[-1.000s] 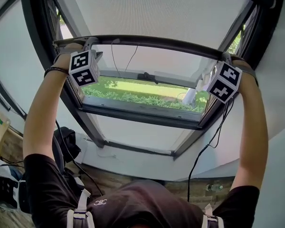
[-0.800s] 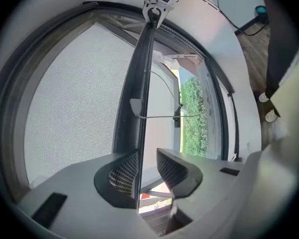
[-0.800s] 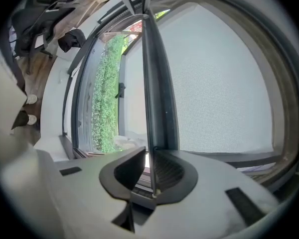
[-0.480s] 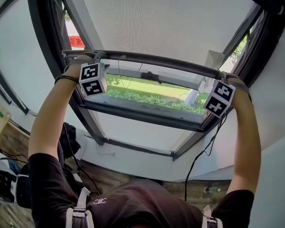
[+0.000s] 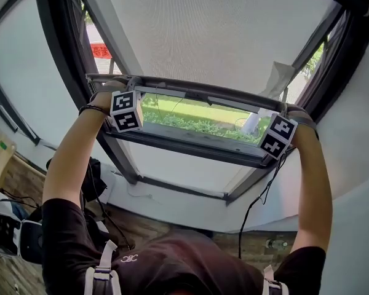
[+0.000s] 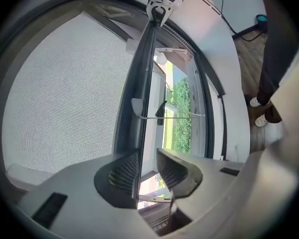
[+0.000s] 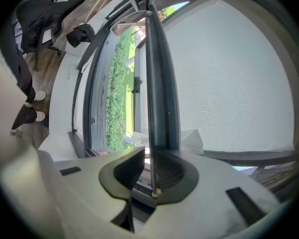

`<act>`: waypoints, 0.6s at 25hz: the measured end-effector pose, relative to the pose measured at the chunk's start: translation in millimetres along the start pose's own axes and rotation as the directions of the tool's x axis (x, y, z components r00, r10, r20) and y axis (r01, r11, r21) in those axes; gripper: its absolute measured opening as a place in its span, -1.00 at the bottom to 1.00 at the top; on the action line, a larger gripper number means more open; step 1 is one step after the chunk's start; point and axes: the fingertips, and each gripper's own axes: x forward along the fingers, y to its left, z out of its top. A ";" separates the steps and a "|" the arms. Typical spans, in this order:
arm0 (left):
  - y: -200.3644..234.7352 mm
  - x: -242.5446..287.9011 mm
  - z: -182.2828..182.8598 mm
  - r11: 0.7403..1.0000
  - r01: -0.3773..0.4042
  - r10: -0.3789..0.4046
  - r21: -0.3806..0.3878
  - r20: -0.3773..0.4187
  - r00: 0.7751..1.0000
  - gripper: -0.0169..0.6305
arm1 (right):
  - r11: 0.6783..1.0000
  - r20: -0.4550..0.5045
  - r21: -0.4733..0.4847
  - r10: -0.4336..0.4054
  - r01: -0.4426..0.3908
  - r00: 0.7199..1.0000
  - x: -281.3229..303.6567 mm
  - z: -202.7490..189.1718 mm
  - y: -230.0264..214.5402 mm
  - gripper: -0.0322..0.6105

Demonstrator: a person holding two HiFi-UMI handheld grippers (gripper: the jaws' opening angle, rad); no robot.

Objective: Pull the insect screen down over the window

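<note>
The grey mesh insect screen (image 5: 215, 35) covers most of the window. Its dark bottom bar (image 5: 203, 92) hangs a little above the lower window frame (image 5: 190, 145). My left gripper (image 5: 126, 83) is at the bar's left end and my right gripper (image 5: 288, 110) at its right end. In the left gripper view the bar (image 6: 139, 93) runs between the jaws of the left gripper (image 6: 148, 157). They have just been closing; one pad touches the bar and a gap shows at the other. In the right gripper view the right gripper (image 7: 150, 156) is shut on the bar's thin edge (image 7: 150, 83).
Green hedge and lawn (image 5: 197, 126) show through the remaining gap. A black cable (image 5: 258, 195) hangs from the right gripper. The white wall (image 5: 172, 204) lies below the window. Dark bags (image 5: 92, 177) and a wooden floor sit at lower left.
Both grippers have come down together with the bar between them. The mesh now covers more of the window and the gap above the lower frame has narrowed.
</note>
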 end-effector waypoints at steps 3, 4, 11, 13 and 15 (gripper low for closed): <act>-5.9 3.1 -0.6 1.000 -0.002 0.002 0.007 -0.007 1.000 -0.59 | 1.000 -0.002 0.007 0.008 -0.008 1.000 2.0 -0.1 6.0 -0.69; -8.2 4.0 -1.0 1.000 0.003 -0.003 0.004 -0.008 1.000 -0.59 | 1.000 0.001 0.011 0.015 -0.015 1.000 3.0 0.1 8.2 -0.69; -47.1 22.0 -5.6 0.995 0.099 -0.099 0.001 -0.025 0.995 -0.60 | 0.995 0.001 -0.002 0.100 -0.100 0.995 20.5 2.6 47.3 -0.70; -60.3 29.8 -6.8 0.994 0.112 -0.113 -0.008 -0.024 0.993 -0.60 | 0.994 -0.001 -0.010 0.108 -0.108 0.994 28.2 2.9 61.3 -0.70; -68.2 34.3 -8.1 0.993 0.119 -0.120 -0.020 -0.020 0.993 -0.60 | 0.994 0.001 -0.008 0.110 -0.110 0.994 33.4 3.9 69.5 -0.70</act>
